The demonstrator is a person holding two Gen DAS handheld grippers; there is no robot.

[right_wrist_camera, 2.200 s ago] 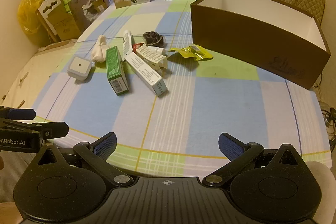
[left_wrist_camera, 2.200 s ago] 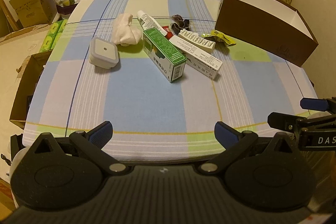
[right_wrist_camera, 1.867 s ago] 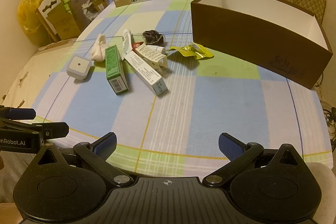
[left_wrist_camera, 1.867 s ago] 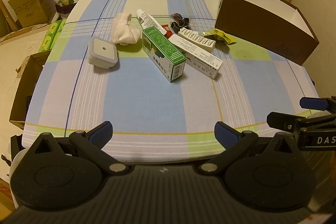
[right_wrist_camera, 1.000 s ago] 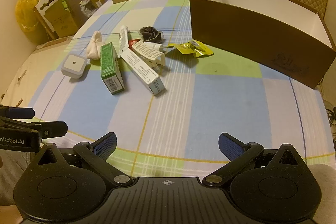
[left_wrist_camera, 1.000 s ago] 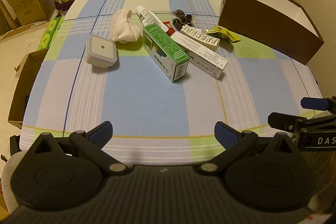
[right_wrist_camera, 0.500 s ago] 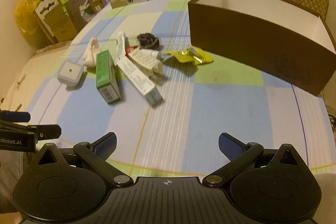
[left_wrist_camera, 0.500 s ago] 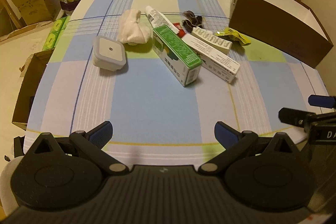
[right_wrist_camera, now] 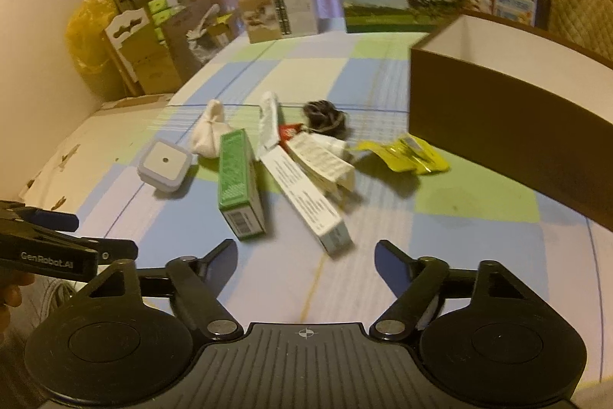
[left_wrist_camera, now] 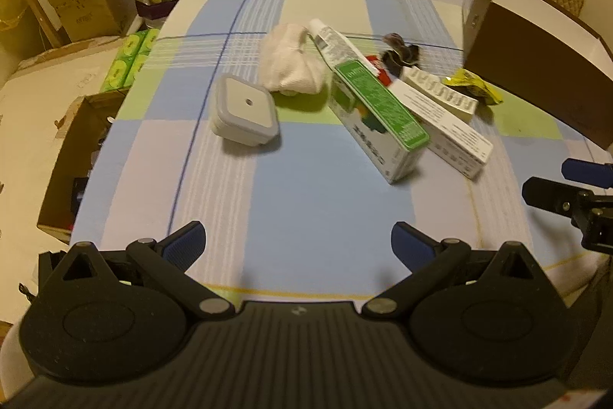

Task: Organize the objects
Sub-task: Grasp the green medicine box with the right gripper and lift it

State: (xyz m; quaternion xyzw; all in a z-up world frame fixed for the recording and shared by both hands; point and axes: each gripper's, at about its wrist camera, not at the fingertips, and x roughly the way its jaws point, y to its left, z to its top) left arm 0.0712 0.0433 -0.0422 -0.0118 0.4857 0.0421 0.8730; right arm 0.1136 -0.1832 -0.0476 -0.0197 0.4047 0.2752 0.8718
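Both the left gripper (left_wrist_camera: pixel 297 238) and right gripper (right_wrist_camera: pixel 304 255) hover with fingers wide and empty, while every loose item (green carton (right_wrist_camera: pixel 237 179) included) lies on the counter (left_wrist_camera: pixel 306 202) beside the empty brown box (right_wrist_camera: pixel 509 125), nothing sorted yet.

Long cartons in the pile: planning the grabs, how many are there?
2: the green carton lies left of the white carton, side by side in the middle of the pile. More may hide beneath.

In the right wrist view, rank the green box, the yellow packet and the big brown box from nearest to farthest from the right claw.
1. green box, nearest the right claw, ahead and left.
2. yellow packet, farther back, to the right.
3. brown box, farthest, at the right edge of the table.
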